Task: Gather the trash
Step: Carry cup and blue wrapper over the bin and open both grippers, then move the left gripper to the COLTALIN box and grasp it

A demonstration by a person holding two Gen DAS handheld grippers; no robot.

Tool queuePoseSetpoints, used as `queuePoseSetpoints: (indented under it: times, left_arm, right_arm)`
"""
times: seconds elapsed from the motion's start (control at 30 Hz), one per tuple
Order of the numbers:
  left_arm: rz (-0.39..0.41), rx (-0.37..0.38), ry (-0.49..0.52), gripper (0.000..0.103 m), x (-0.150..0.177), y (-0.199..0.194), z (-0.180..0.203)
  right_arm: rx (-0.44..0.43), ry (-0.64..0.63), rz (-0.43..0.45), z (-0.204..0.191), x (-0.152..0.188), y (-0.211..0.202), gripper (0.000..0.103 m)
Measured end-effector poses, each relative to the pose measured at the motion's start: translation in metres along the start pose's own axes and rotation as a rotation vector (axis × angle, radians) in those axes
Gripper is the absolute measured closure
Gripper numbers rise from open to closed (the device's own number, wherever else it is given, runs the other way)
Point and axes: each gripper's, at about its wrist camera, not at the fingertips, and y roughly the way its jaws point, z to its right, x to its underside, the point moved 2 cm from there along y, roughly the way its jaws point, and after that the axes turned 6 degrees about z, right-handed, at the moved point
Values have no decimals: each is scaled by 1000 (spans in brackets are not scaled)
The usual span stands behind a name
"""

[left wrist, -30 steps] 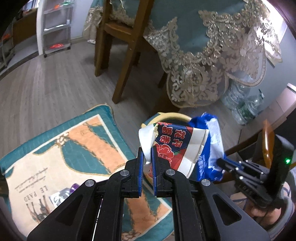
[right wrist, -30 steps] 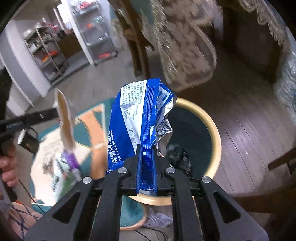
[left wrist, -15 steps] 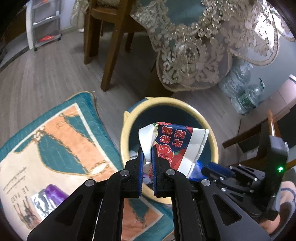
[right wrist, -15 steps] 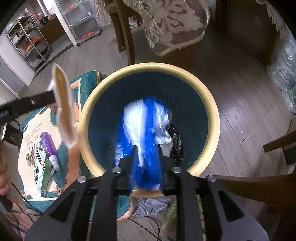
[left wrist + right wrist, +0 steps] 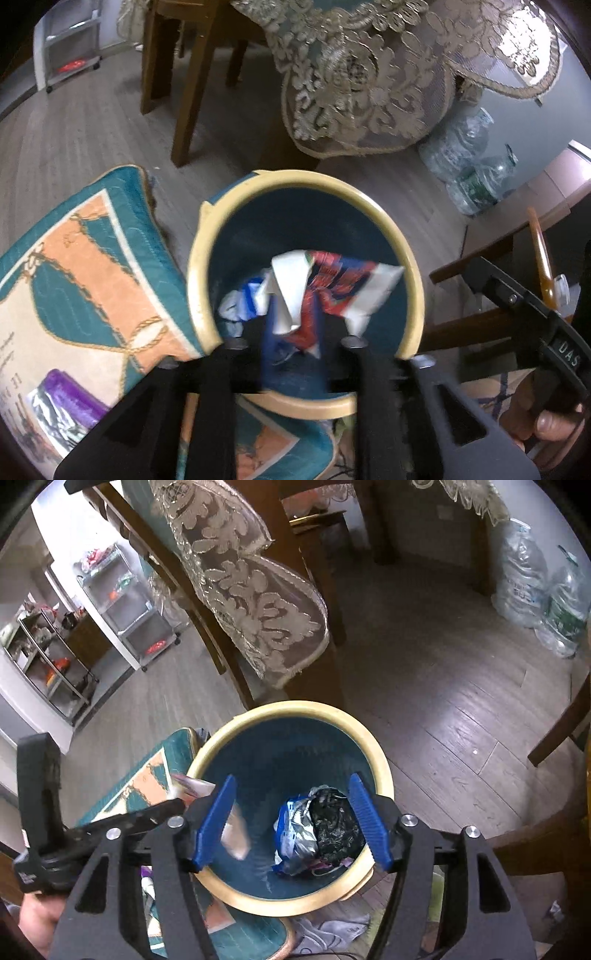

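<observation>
left gripper (image 5: pixel 291 332) sat spread over the bin (image 5: pixel 413 273), red wrapper (image 5: pixel 332 284) loose betw its blurred fingers. right gripper (image 5: pixel 291 819) was wide apart w/ blue wrapper (image 5: pixel 291 830) in bin.

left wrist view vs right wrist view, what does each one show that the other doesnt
Only the left wrist view shows the red and white wrapper plainly, over the bin between the left gripper and its parted, blurred jaws, and the purple bottle on the mat. Only the right wrist view shows the open, empty right gripper and the black crumpled trash in the bin. Both show the yellow-rimmed bin and the blue wipes packet.
</observation>
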Motion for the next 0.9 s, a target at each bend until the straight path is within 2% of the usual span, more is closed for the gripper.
queuePoseSetpoints:
  times: [0.1, 0.37, 0.67, 0.9]
  left_arm:
    - [8, 18, 1, 42, 1, -3, 4]
    - [39, -41, -7, 25, 2, -31, -15]
    - [85, -145, -31, 19, 12, -75, -56]
    - [87, -228, -44, 18, 36, -106, -93]
  right_arm:
    - [-9, -6, 0, -5, -2, 2, 36]
    - [-50, -39, -7, -25, 1, 4, 29]
    - [-104, -137, -33, -59, 13, 9, 22]
    - [-142, -198, -58, -81, 25, 13, 20]
